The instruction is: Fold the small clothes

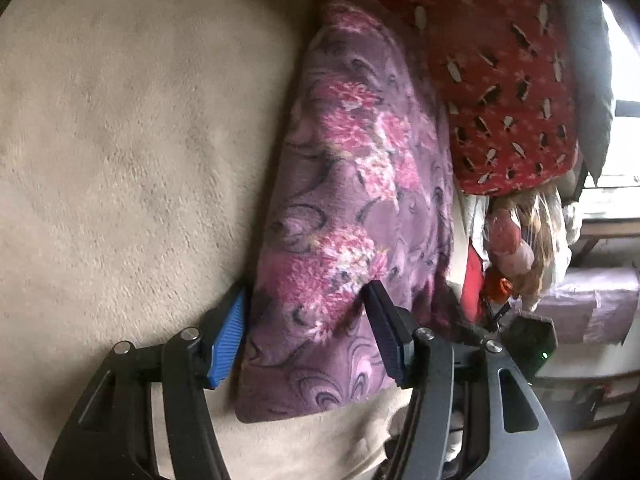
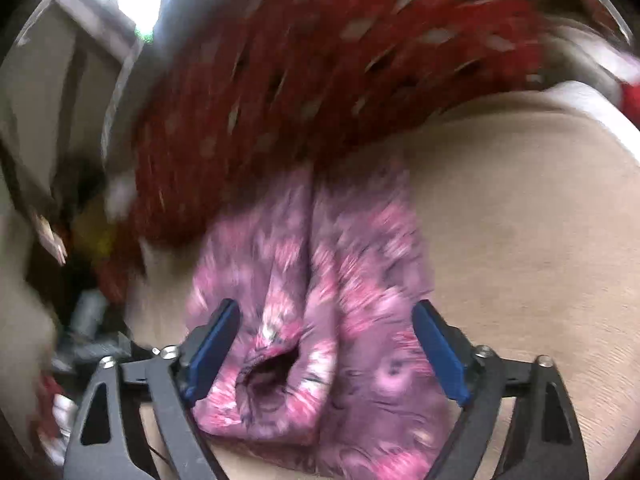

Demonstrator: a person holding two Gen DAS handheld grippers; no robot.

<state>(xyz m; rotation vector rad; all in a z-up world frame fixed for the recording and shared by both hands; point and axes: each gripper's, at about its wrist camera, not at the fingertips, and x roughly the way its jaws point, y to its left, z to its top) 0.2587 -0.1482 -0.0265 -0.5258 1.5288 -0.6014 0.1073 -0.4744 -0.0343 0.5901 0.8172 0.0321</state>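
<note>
A small purple fleece garment with pink flowers [image 1: 352, 208] lies on a beige plush surface [image 1: 120, 140], folded lengthwise. My left gripper [image 1: 304, 312] is open, its blue pads either side of the garment's near end. In the right wrist view, which is blurred by motion, the same garment [image 2: 312, 280] shows two legs side by side with an open cuff facing the camera. My right gripper [image 2: 326, 328] is open, its pads spread wide on both sides of the garment's end. Neither gripper holds the cloth.
A red cloth with pale leaf marks [image 1: 500, 72] lies against the garment's far end and also shows in the right wrist view [image 2: 320, 80]. A doll with long hair [image 1: 520, 240] and clutter lie beyond the edge at right. A bright window [image 1: 624, 80] is behind.
</note>
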